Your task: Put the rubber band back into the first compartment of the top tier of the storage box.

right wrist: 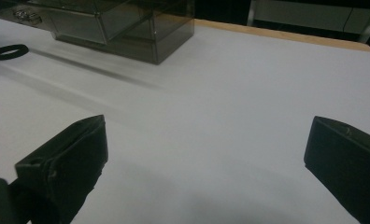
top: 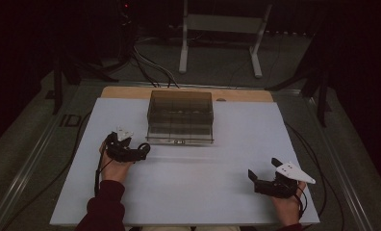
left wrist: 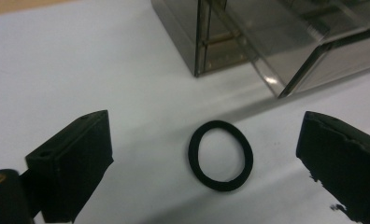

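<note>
A black rubber ring [left wrist: 220, 155] lies flat on the white table top [left wrist: 57, 60], between the two wide-apart jaws of my left gripper [left wrist: 204, 125]. From above, the left gripper [top: 133, 148] is open around the ring [top: 144, 147], just left of the front of a smoky clear drawer box [top: 181, 117]. One low drawer [left wrist: 309, 51] of the box stands pulled out toward me. My right gripper [top: 263, 169] is open over bare table at the front right, with nothing between its jaws [right wrist: 209, 126]. From the right gripper view, the ring [right wrist: 9, 51] and the box [right wrist: 141, 32] are far off at the upper left.
A wooden strip [top: 126, 92] runs along the table's back edge behind the box. A white metal stand [top: 222, 29] and cables are on the floor beyond. A small shiny item [right wrist: 26, 17] lies in the pulled-out drawer.
</note>
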Available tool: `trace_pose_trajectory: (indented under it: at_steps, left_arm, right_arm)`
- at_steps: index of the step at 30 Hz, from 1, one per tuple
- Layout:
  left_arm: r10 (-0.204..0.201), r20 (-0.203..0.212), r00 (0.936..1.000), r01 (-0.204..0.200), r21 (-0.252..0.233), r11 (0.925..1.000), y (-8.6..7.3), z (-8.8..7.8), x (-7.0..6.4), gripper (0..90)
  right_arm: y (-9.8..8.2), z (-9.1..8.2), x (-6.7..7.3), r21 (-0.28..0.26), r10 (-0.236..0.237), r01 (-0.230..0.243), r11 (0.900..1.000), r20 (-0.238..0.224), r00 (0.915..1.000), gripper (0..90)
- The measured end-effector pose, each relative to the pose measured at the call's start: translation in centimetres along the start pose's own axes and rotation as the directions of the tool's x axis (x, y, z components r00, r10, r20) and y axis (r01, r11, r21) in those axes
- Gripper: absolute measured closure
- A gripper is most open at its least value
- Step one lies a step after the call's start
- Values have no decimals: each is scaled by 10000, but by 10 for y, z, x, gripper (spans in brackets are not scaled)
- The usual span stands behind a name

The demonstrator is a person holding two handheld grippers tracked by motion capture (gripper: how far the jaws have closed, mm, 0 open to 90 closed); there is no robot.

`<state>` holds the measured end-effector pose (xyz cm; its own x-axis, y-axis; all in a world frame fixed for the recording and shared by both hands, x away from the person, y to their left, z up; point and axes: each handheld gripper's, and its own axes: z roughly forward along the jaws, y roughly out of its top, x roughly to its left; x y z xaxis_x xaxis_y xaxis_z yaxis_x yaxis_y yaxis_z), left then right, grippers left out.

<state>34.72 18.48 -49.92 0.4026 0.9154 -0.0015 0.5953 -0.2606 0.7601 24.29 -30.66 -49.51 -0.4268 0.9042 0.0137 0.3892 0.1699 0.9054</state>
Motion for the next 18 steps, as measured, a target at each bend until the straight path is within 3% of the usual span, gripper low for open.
trace_pose_trajectory:
  at_steps: [2,4,6,7,8,10,11,18]
  left_arm:
    - [61,72,10000,-63,202,9998,-1,3,-1,66]
    - [141,-112,9998,-137,360,9993,-1,6,-3,98]
    - [122,-258,9996,-110,466,9989,-1,8,-3,220]
    - [35,-254,9997,-21,528,9986,-2,9,-3,220]
    - [4,-176,9998,5,539,9985,-2,10,-2,368]
    - [35,-59,10000,-31,730,9973,-3,12,-2,452]
    - [56,-46,10000,-52,809,9967,-3,14,-3,541]
    - [271,-357,9990,-225,1240,9920,-5,20,-8,724]
  right_arm:
    - [0,0,0,0,-3,3,10000,1,10000,0]
    - [0,0,0,-5,1,-1,10000,-6,10000,0]
    - [0,0,0,0,5,-5,10000,-4,10000,0]
    - [0,0,0,4,3,-3,10000,-7,10000,0]
    - [0,0,0,5,-2,2,10000,-10,10000,0]
    - [0,0,0,-5,-9,9,10000,-11,10000,0]
    - [0,0,0,-8,-6,6,10000,-13,10000,0]
    - [0,1,-1,72,15,-16,10000,35,10000,0]
